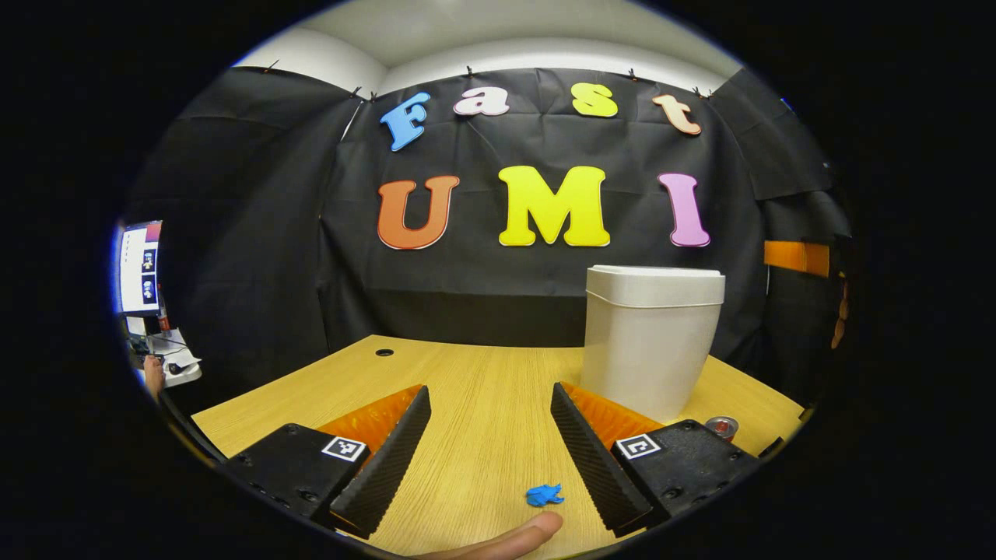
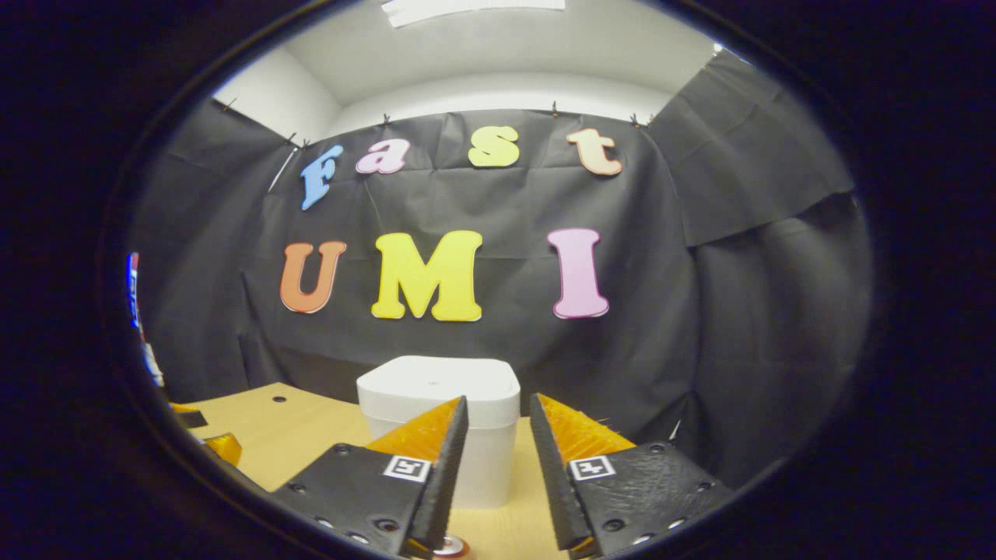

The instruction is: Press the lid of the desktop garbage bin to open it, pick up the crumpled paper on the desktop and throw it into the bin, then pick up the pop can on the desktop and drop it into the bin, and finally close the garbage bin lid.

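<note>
Left gripper view: ribbed-lidded, tapered bin point(image 1: 650, 342), woodgrain desk point(image 1: 482, 389).

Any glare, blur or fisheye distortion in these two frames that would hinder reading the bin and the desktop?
Left gripper view: evenly lit and sharp; the bin leans with the fisheye, the desk edges bow, and the crumpled paper is crisp. Right gripper view: slightly softer, no glare; the bin's lid looks evenly lit, and the can is cut off at the bottom edge.
</note>
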Demonstrator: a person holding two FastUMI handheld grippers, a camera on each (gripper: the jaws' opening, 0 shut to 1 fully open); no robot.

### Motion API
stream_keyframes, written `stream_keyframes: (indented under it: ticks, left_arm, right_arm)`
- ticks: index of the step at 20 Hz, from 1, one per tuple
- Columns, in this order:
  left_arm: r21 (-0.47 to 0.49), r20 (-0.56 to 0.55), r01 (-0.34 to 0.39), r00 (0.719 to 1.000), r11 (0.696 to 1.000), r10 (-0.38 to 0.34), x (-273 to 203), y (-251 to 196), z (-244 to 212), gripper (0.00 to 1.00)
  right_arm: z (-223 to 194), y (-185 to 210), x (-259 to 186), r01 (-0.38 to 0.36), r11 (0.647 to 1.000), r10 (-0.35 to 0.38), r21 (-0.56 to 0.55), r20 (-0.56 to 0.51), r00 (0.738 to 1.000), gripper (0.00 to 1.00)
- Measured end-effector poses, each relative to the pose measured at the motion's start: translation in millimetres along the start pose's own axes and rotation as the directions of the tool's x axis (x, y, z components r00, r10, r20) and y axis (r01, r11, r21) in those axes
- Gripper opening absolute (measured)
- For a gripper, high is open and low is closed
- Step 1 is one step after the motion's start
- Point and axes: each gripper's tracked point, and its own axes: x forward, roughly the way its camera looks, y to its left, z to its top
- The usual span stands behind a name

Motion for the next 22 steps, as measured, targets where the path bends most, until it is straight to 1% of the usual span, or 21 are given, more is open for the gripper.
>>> stream_keyframes:
  ticks: [1, 2, 3, 4, 5, 6, 9, 11, 13, 14, 17, 20, 22]
  left_arm:
    - [0.001, -0.006, -0.007, 1.0, 1.0, 0.007, 1, 3, -2, 1.0]
    - [0.002, -0.012, -0.015, 1.0, 1.0, 0.015, 2, 6, -3, 1.0]
    - [0.005, -0.014, -0.021, 1.0, 1.0, 0.021, 4, 8, -4, 1.0]
    - [0.009, -0.016, -0.026, 1.0, 1.0, 0.026, 4, 10, -5, 1.0]
    - [0.013, -0.017, -0.032, 0.999, 0.999, 0.032, 6, 13, -5, 1.0]
    - [0.017, -0.02, -0.037, 0.999, 0.999, 0.037, 7, 16, -6, 1.0]
    - [0.015, -0.027, -0.05, 0.998, 0.999, 0.05, 9, 23, -7, 1.0]
    - [0.01, -0.029, -0.058, 0.998, 0.998, 0.058, 8, 27, -7, 1.0]
    - [0.005, -0.03, -0.063, 0.998, 0.998, 0.063, 8, 31, -7, 1.0]
    - [-0.007, -0.034, -0.062, 0.998, 0.998, 0.061, 8, 32, -7, 1.0]
    - [-0.046, -0.041, -0.034, 0.999, 0.998, 0.032, 8, 26, -8, 1.0]
    - [-0.031, -0.05, -0.032, 0.998, 0.999, 0.03, 8, 26, -11, 1.0]
    - [-0.014, -0.057, -0.036, 0.998, 0.999, 0.035, 8, 26, -12, 1.0]
  right_arm:
    - [9, 5, 13, -0.001, 1.0, 0.001, -0.023, 0.017, 1.0, 0.41]
    - [14, 17, 19, -0.033, 0.999, 0.033, -0.021, 0.02, 0.999, 0.19]
    - [16, 33, 27, -0.092, 0.996, 0.092, -0.004, 0.009, 0.996, 0.12]
    - [14, 43, 35, -0.128, 0.992, 0.128, 0.014, -0.017, 0.992, 0.0]
    - [15, 52, 40, -0.168, 0.985, 0.169, 0.031, -0.038, 0.985, 0.0]
    - [18, 57, 44, -0.186, 0.981, 0.189, 0.052, -0.048, 0.981, 0.0]
    - [22, 58, 57, -0.155, 0.981, 0.164, 0.114, -0.077, 0.983, 0.0]
    - [19, 59, 59, -0.137, 0.985, 0.149, 0.108, -0.109, 0.983, 0.0]
    - [15, 71, 59, -0.201, 0.975, 0.213, 0.093, -0.141, 0.967, 0.0]
    - [14, 80, 64, -0.219, 0.973, 0.229, 0.078, -0.162, 0.96, 0.0]
    - [8, 85, 82, -0.227, 0.973, 0.229, 0.035, -0.233, 0.945, 0.0]
    - [-7, 92, 91, -0.239, 0.969, 0.248, 0.067, -0.32, 0.915, 0.0]
    - [-17, 95, 98, -0.227, 0.97, 0.243, 0.087, -0.358, 0.902, 0.0]
